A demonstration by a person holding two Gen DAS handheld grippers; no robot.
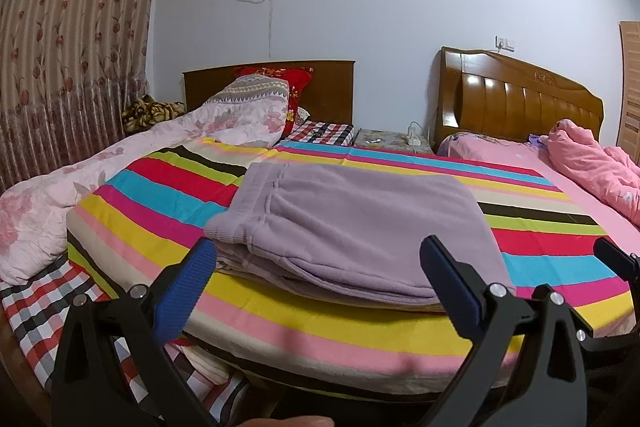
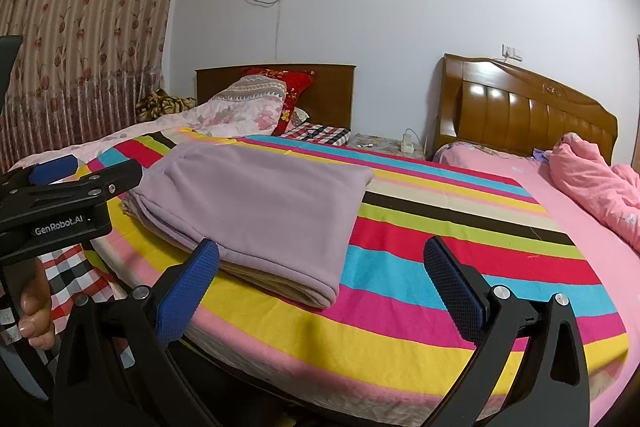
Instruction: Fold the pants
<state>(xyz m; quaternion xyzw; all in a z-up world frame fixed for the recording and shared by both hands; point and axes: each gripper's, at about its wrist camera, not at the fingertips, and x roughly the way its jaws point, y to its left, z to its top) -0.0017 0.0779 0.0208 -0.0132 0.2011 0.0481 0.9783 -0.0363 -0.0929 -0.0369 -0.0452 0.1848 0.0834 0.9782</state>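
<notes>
Folded lilac pants (image 1: 352, 227) lie on a striped sheet (image 1: 320, 323) covering the bed. The left tool (image 1: 320, 263) hovers just before their near edge, fingers spread wide and empty. The right tool (image 2: 322, 267) is also wide and empty, with the pants (image 2: 256, 203) ahead to its left.

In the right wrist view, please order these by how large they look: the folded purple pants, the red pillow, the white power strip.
1. Folded purple pants, though nearness to the camera enlarges them.
2. Red pillow, partly hidden.
3. White power strip, clearly smallest.
</notes>
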